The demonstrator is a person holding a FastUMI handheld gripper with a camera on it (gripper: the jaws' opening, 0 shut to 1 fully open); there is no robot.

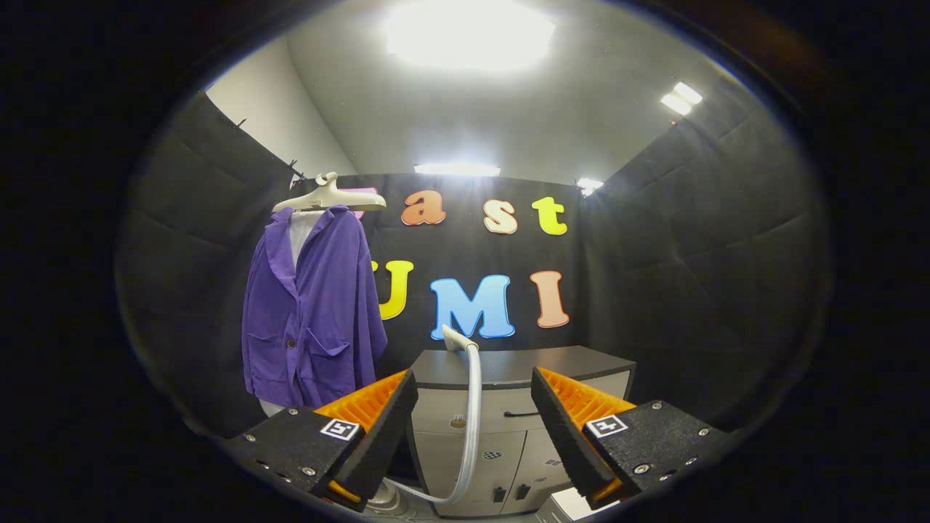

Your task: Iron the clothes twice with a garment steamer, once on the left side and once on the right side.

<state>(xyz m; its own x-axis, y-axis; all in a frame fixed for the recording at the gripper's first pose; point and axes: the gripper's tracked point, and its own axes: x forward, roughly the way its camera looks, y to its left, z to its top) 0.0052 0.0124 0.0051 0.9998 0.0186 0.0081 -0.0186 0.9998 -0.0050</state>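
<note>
- Claw (474,418) is spread wide, holding nothing.
- Steamer head (456,338) sits straight ahead, beyond the gap between the fingers, its hose (474,407) running upright down through that gap, in front of the cabinet (508,407).
- Purple jacket (312,312) hangs on a pale hanger (328,197), off to the left past the left finger, a bit creased.

Tongs (472,428) gape empty; steamer hose (474,407) crosses between.

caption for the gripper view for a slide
Open gripper facing steamer hose and cabinet, purple jacket hanging beyond.
</note>
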